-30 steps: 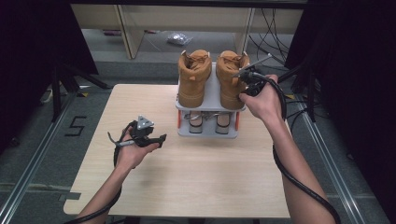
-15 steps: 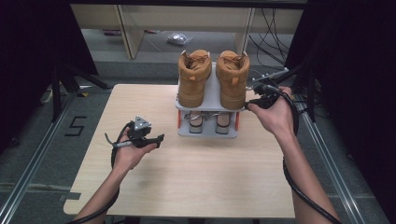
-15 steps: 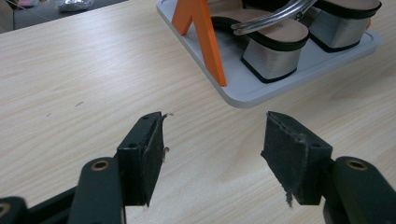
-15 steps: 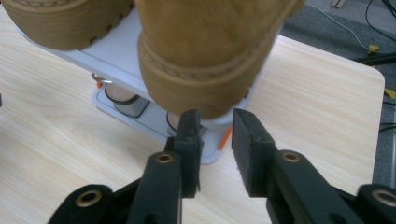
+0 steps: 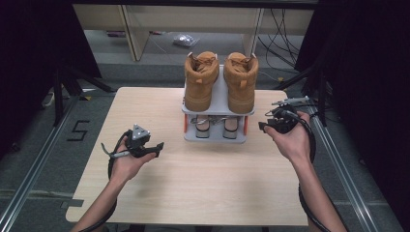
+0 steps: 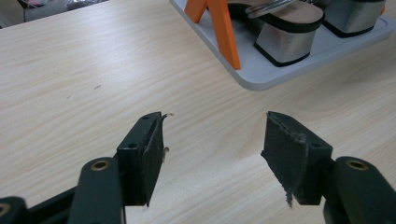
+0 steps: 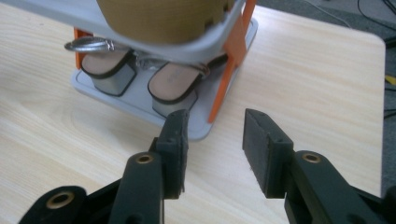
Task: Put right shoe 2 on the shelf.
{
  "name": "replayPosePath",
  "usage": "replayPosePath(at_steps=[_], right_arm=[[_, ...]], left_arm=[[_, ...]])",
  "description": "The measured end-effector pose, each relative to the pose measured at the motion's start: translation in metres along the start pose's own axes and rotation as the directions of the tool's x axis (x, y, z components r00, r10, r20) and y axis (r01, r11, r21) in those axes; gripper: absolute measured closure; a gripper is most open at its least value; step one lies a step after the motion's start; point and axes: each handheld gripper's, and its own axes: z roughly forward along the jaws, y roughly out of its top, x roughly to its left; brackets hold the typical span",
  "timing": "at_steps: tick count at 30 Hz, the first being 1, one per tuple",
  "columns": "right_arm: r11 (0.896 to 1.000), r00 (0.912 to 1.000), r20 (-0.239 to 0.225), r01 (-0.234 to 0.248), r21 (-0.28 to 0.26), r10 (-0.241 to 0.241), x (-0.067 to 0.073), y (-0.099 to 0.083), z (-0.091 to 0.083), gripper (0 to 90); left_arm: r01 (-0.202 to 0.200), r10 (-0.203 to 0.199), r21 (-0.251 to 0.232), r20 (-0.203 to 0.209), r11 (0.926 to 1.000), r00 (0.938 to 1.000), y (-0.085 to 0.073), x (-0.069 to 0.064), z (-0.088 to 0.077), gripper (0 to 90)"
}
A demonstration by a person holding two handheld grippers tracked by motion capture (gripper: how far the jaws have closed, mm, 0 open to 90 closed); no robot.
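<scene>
Pair of tan boots (image 5: pixel 226 83) stands upright on the top shelf of a small grey rack with orange posts (image 5: pixel 215 116); toes toward the person, heels and open collars toward 12 o'clock, so each boot's long axis runs 12-to-6 in the high view. The right boot (image 5: pixel 241 82) sits at the rack's right edge, touching its mate or nearly so. On the lower shelf, a pair of silver block-heeled sandals (image 5: pixel 212 126), heels facing the person. Rack is at the far middle of the wooden surface (image 5: pixel 193 183). Right tool (image 5: pixel 267 126) hovers just beside the rack's right end, at about 3 o'clock from it; its jaws have just been opening and now stand apart with nothing between them. In the right gripper view the pads (image 7: pixel 173 140) frame bare surface beside the orange post, with the right boot's sole overhead at 11 o'clock. Left tool (image 5: pixel 155 146) is at about 8 o'clock from the rack, well apart, jaws spread and empty over bare wood; the rack's corner lies at 1 o'clock in the left gripper view. Judgement: right hand (image 5: pixel 290 140) is clearly the nearer to the boots. From this side it would meet the right boot broadside, across its long axis.
</scene>
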Motion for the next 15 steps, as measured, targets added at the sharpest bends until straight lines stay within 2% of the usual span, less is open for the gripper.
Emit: replayPosePath(at_steps=[1,2,4,7,9,10,12,14,15], right_arm=[[1.000,1.0000,0.001,0.005,-0.003,-0.005,-0.002,-0.004,0.002,60.1],[1.000,0.9999,-0.002,0.017,-0.007,-0.017,-0.004,-0.008,0.003,59.5],[1.000,1.0000,0.000,0.004,-0.005,-0.004,-0.007,-0.017,0.006,58.7],[1.000,0.9999,0.003,-0.011,0.000,0.011,-0.011,-0.030,0.010,58.1],[1.000,0.9997,-0.017,-0.020,0.003,0.020,-0.016,-0.038,0.014,57.5],[0.999,0.9994,-0.014,-0.032,0.002,0.032,-0.017,-0.042,0.015,57.3],[0.999,0.9987,-0.003,-0.051,0.003,0.051,-0.019,-0.053,0.017,57.1],[0.995,0.9953,-0.004,-0.097,0.013,0.097,-0.018,-0.061,0.020,56.7],[0.996,0.9956,-0.008,-0.093,0.007,0.093,-0.019,-0.066,0.022,56.4]], left_arm=[[-0.019,0.019,0.016,0.007,0.9997,0.9998,-0.001,0.002,-0.002,37.3],[-0.019,0.019,0.016,0.005,0.9997,0.9998,-0.003,0.003,-0.003,37.2],[0.013,-0.013,-0.006,0.005,0.9999,0.9999,-0.007,0.003,-0.003,37.2],[0.017,-0.017,0.012,0.016,0.9998,0.9997,-0.014,0.005,-0.007,37.2],[0.018,-0.018,0.013,0.005,0.9997,0.9998,-0.017,0.005,-0.009,37.2],[0.036,-0.036,-0.003,0.007,0.9994,0.9993,-0.019,0.004,-0.008,37.2],[0.037,-0.037,-0.006,0.002,0.9993,0.9993,-0.024,0.005,-0.010,37.2],[0.054,-0.054,-0.016,0.000,0.9984,0.9986,-0.027,0.004,-0.010,37.2],[0.067,-0.067,-0.030,0.004,0.9973,0.9977,-0.030,0.003,-0.009,37.3]])
